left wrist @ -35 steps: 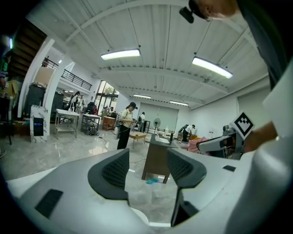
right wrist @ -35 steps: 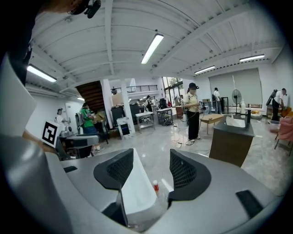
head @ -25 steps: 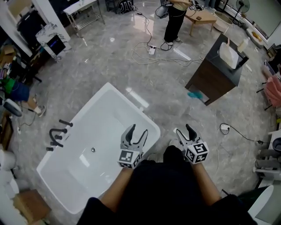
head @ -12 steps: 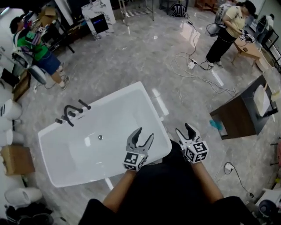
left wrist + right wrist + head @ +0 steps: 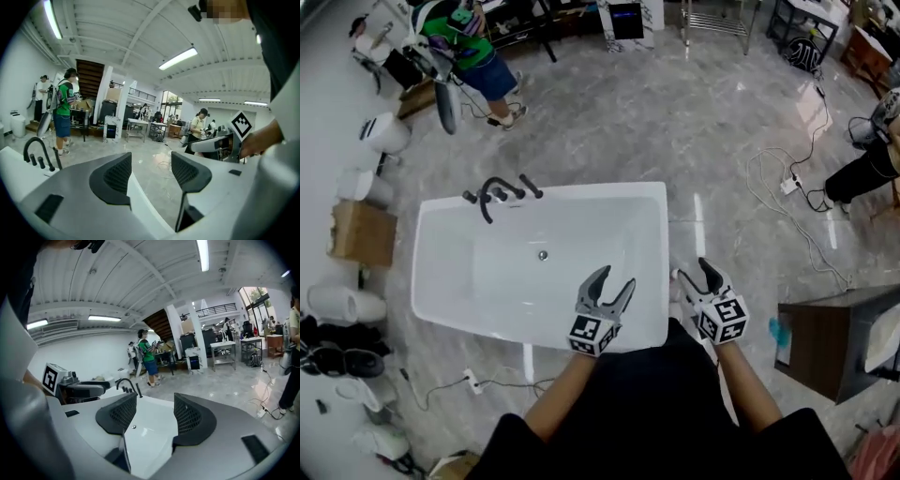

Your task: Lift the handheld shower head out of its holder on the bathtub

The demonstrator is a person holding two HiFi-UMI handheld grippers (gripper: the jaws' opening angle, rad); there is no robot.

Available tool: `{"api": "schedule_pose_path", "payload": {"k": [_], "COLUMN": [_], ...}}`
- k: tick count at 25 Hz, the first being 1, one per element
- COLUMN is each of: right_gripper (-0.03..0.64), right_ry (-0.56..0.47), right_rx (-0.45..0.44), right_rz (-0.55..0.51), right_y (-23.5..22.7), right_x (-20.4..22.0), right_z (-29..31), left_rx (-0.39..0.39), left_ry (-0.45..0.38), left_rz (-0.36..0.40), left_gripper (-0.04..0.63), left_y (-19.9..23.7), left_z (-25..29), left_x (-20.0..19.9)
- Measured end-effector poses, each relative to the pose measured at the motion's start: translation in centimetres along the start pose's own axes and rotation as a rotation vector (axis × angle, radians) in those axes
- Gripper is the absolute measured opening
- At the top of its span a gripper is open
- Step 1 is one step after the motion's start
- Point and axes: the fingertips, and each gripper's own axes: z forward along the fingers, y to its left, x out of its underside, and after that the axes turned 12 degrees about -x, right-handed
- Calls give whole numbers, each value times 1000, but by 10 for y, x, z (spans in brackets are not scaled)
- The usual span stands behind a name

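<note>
The white bathtub point(image 5: 450, 281) lies crosswise in front of me in the head view. On its far rim stands a black tap set with a curved spout point(image 5: 487, 195), and a slim black hand shower point(image 5: 531, 187) stands just to its right. My left gripper point(image 5: 614, 278) hovers open over the tub's near right corner, far from the taps. My right gripper point(image 5: 694, 272) is open too, off the tub's right end. The left gripper point(image 5: 151, 171) view shows the spout point(image 5: 35, 143) far left. The right gripper point(image 5: 149, 416) view shows the hand shower point(image 5: 138, 390) beyond its empty jaws.
A person in a green shirt point(image 5: 467, 49) stands beyond the tub. A cardboard box point(image 5: 359, 232) and white fixtures point(image 5: 345, 305) crowd the left. A dark cabinet point(image 5: 834, 342) stands at the right, with cables point(image 5: 787, 187) across the marble floor.
The view has swung round: the tub went from slanted to crosswise, and the taps moved from its left to its far rim. Both grippers stayed open near the tub's right end.
</note>
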Motion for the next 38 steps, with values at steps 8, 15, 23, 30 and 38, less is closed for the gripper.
{"api": "schedule_pose_path", "payload": {"k": [8,15,23,30,38], "right_gripper": [219,218,219,219,219], "right_ry": [43,82,135,142,169], "right_rx": [-177,-302,-394,-364,-306], "right_rz": [0,-18,-90,-102,-77], "right_y": [-17,-17,25,62,89], "right_x": [-1,5,13,14,33], "right_z": [37,64,105,136,173], "left_rx": [-225,-435,-507,-506,-503], "left_ry": [9,-35,-42,-56,-55], "left_rz": [-57,-152,-138,-154,-157], "left_gripper": [245,245,244,245,245], "left_y": [33,87,146,218,303], "left_z": [6,1,-8,0,27], "left_x": [1,-12,-5,4,24]}}
